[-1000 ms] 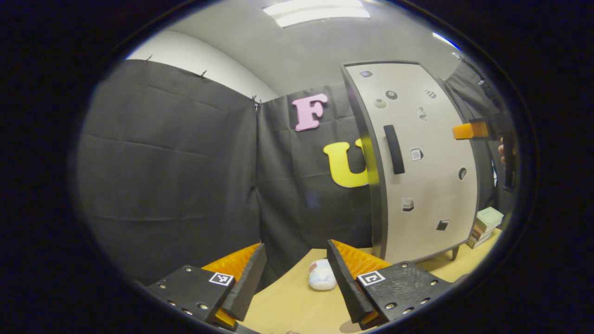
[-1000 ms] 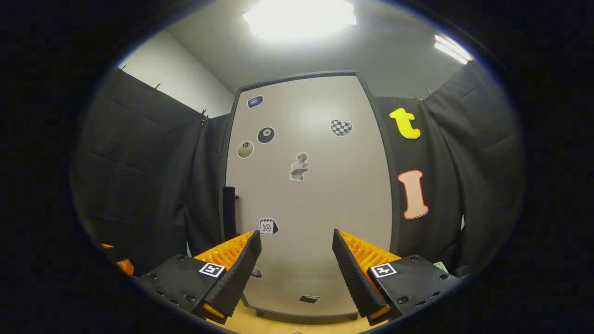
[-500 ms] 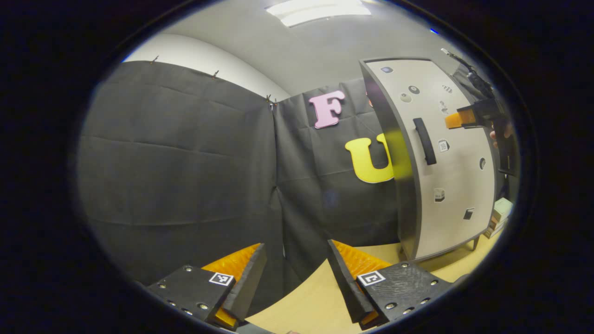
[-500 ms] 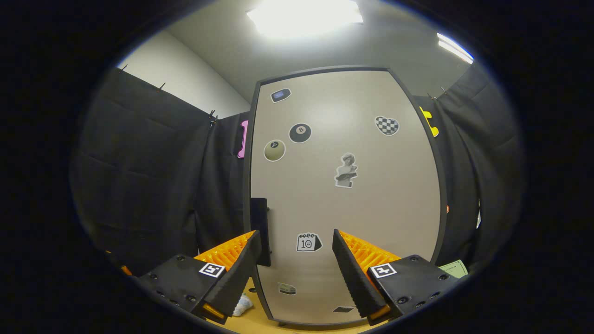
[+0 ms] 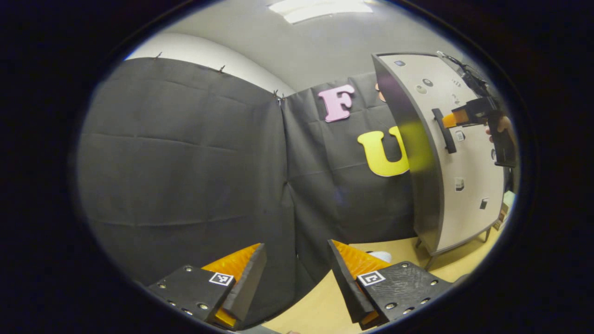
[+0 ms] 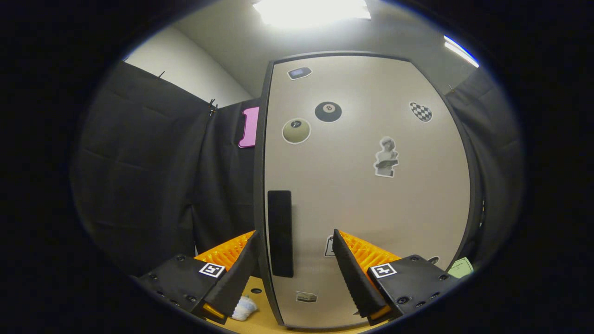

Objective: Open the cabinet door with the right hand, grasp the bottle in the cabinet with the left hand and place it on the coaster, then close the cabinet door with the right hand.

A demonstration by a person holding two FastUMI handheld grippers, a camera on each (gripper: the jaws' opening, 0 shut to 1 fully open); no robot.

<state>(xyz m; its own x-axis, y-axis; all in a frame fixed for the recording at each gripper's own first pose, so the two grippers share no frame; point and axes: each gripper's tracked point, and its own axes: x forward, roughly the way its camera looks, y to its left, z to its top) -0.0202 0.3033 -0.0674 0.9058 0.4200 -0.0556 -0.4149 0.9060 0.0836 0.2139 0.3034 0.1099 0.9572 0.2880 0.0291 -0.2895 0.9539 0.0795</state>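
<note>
**Door shut, handle not yet gripped**

In the left gripper view, the left claw stood wide open and empty, its ridged inner faces pointed at the black cloth wall above the pale wooden tabletop. To the right stood the tall beige cabinet with dark edging, its smooth sticker-dotted door shut. The right claw, held by a hand, sat just beside the slim black vertical bar handle; whether it touched could not be told. A small white rounded object lay on the tabletop near the cabinet's feet.

In the right gripper view, the right claw was spread wide with nothing held, and the handle stood between its fingers, nearer the left one. The flat matte door was closed, so the bottle was presumably behind it, unseen; no coaster could be identified. By this reading, opening was barely begun, and everything remained: pulling the door, fetching and placing the bottle, closing.
</note>
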